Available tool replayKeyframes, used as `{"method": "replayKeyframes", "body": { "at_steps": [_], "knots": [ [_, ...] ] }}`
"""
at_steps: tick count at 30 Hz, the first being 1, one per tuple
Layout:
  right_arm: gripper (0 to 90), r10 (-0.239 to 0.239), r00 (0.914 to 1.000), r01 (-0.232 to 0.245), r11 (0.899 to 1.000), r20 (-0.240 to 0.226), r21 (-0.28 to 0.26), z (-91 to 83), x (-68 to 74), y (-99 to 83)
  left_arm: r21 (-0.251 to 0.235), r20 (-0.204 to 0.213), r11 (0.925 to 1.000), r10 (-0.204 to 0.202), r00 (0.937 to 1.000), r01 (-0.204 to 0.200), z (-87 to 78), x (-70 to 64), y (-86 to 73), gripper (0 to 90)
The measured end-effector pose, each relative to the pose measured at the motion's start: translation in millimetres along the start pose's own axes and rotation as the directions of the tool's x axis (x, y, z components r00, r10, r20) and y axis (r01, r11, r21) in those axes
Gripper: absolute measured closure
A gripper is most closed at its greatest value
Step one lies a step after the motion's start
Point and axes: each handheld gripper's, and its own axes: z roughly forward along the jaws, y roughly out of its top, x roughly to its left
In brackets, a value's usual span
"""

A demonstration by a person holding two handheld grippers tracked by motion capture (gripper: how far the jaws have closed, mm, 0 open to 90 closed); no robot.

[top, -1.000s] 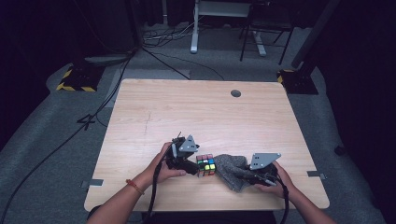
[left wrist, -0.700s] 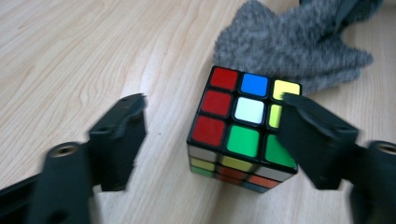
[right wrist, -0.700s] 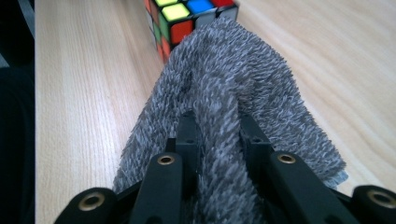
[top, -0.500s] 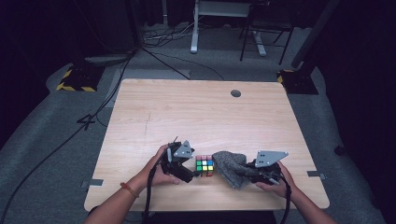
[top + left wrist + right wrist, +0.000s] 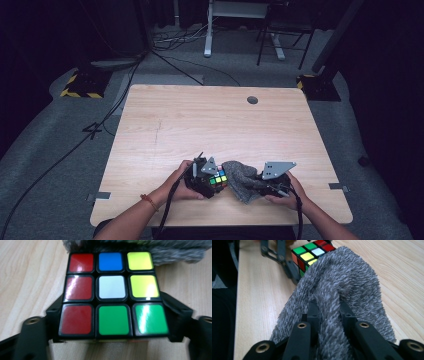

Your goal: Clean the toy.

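Note:
A Rubik's cube (image 5: 218, 180) with mixed colours sits near the front edge of the wooden table (image 5: 210, 125). My left gripper (image 5: 209, 180) is shut on the cube (image 5: 112, 293), one jaw on each side of it. A fuzzy grey cloth (image 5: 242, 179) lies bunched against the cube's right side. My right gripper (image 5: 257, 186) is shut on a fold of the cloth (image 5: 342, 287), which bulges up between the jaws. In the right gripper view the cube (image 5: 310, 252) shows beyond the cloth, with the left gripper's jaw beside it.
A round cable hole (image 5: 252, 100) marks the table's far side. Cables (image 5: 75, 145) trail over the grey floor at the left. A desk frame (image 5: 220, 25) and a chair base (image 5: 280, 40) stand behind the table.
Both grippers, the cube and the cloth have shifted slightly toward the table's front edge; the cloth stays pressed against the cube.

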Motion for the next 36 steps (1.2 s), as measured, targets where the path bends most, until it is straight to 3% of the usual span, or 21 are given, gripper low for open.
{"method": "replayKeyframes", "body": {
  "at_steps": [2,5,10,13,17,19,22,24,28,32,36],
  "knots": [
    [76.5,-0.003,1.0000,0.003,1.000,0.001,-0.006,-0.6,1.7,1.1,-0.004,0.010,1.0000,0.002,0.9999,-0.002,-2.3,1.5,0.2,33.0],
    [76.8,-0.008,1.0000,0.008,1.000,0.001,-0.029,-5.3,2.6,3.6,-0.011,-0.001,0.9997,0.024,0.9997,-0.024,-6.1,-0.2,0.8,33.4],
    [76.9,-0.005,1.0000,0.005,0.996,-0.003,-0.090,-14.5,2.0,14.3,-0.077,0.015,0.9962,0.041,0.9990,-0.040,-19.2,-2.4,10.5,33.5],
    [76.9,0.000,1.0000,-0.001,0.993,-0.006,-0.122,-16.3,0.7,19.4,-0.141,0.022,0.9883,0.061,0.9979,-0.058,-31.1,-5.0,20.8,33.5],
    [76.8,0.011,0.9994,-0.015,0.989,-0.031,-0.147,-15.1,-1.9,25.3,-0.185,0.009,0.9790,0.088,0.9961,-0.085,-40.6,-6.8,33.8,33.5],
    [76.8,-0.008,0.9996,0.004,0.988,-0.028,-0.152,-13.1,-1.0,30.5,-0.182,-0.005,0.9784,0.099,0.9950,-0.099,-40.9,-7.1,37.3,33.5],
    [76.9,-0.018,0.9996,0.014,0.984,-0.023,-0.180,-15.1,-1.8,35.0,-0.181,0.001,0.9796,0.090,0.9960,-0.088,-39.9,-4.1,38.8,33.4],
    [76.9,-0.019,0.9992,0.011,0.980,-0.036,-0.201,-17.8,-2.7,37.2,-0.159,-0.015,0.9808,0.111,0.9937,-0.112,-36.8,-5.6,40.3,33.4],
    [77.0,-0.039,0.9992,0.035,0.978,-0.012,-0.208,-19.4,-0.8,44.8,-0.113,-0.046,0.9825,0.144,0.9885,-0.149,-30.7,-9.6,45.7,33.4],
    [77.2,-0.025,0.9994,0.029,0.980,0.022,-0.196,-18.7,-3.0,47.2,-0.117,-0.047,0.9798,0.158,0.9864,-0.162,-34.2,-10.7,46.0,33.6],
    [77.4,0.007,0.9990,0.000,0.988,0.044,-0.156,-10.2,-9.1,38.1,-0.161,-0.044,0.9724,0.163,0.9856,-0.168,-42.8,-13.0,44.8,33.7]
  ]
}}
